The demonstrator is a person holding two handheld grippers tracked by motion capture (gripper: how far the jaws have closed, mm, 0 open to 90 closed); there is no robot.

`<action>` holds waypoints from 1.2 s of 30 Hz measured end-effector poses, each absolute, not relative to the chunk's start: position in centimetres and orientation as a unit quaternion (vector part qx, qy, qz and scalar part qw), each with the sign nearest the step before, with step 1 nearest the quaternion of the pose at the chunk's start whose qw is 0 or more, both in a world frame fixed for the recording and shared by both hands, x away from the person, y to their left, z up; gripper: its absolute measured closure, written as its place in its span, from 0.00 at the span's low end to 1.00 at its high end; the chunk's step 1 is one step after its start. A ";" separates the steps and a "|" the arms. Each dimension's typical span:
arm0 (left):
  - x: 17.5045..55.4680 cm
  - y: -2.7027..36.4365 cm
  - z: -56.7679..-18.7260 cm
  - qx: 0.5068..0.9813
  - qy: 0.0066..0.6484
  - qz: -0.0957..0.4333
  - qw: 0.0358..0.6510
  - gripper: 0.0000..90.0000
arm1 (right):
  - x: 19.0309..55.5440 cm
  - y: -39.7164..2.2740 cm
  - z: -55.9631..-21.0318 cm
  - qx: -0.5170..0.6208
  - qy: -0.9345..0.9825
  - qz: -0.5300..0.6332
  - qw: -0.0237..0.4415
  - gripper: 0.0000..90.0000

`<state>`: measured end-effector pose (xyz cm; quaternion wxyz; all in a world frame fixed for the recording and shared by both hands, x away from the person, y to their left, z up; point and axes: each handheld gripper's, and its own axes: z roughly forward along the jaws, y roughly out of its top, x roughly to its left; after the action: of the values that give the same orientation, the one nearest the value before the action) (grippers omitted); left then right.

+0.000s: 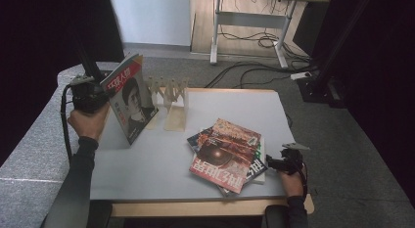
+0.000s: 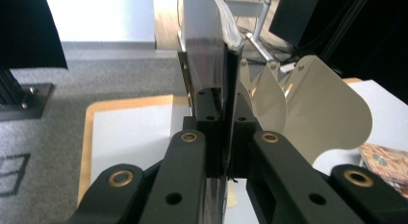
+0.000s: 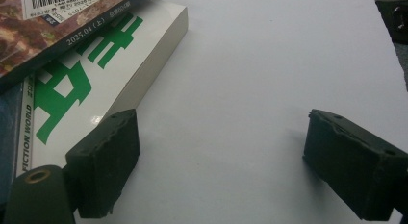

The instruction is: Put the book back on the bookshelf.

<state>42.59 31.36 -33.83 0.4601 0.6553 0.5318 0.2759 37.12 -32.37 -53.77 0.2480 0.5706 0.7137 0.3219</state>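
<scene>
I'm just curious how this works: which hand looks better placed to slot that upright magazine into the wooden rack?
The left. Its gripper is shut on the upright magazine, right beside the rack. The right gripper rests open by the magazine pile.

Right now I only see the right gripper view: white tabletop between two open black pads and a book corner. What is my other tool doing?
Observer: The left tool is shut on a magazine, held upright at the table's left side.
Operator: Anything near that magazine?
Observer: A pale wooden rack stands just right of it.
Operator: And the book by my right tool?
Observer: It is the bottom of a stack of magazines; the right tool sits open beside the stack.
</scene>
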 end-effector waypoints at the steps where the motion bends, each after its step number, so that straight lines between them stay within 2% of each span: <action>1: 42.6 31.4 -33.8 0.655 0.532 0.276 0.460 0.97 | 37.1 -32.4 -53.8 0.571 0.714 0.322 0.248 0.13; 11: 42.3 30.5 -33.9 0.641 0.516 0.333 0.461 0.97 | 37.1 -32.4 -53.8 0.571 0.714 0.322 0.248 0.13; 21: 41.8 29.9 -34.9 0.668 0.504 0.296 0.461 0.95 | 37.1 -32.4 -53.8 0.571 0.714 0.322 0.248 0.13; 23: 41.8 29.9 -35.1 0.671 0.503 0.284 0.464 0.87 | 37.1 -32.4 -53.8 0.570 0.714 0.322 0.248 0.13; 31: 42.7 29.2 -36.9 0.697 0.517 0.263 0.421 0.76 | 37.1 -32.4 -53.8 0.570 0.714 0.322 0.248 0.13; 36: 43.8 29.0 -38.0 0.699 0.536 0.255 0.398 0.78 | 37.1 -32.4 -53.8 0.570 0.714 0.322 0.248 0.13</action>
<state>43.75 28.98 -38.04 0.3980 0.6992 0.5363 0.2553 37.12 -32.37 -53.77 0.2479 0.5705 0.7138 0.3219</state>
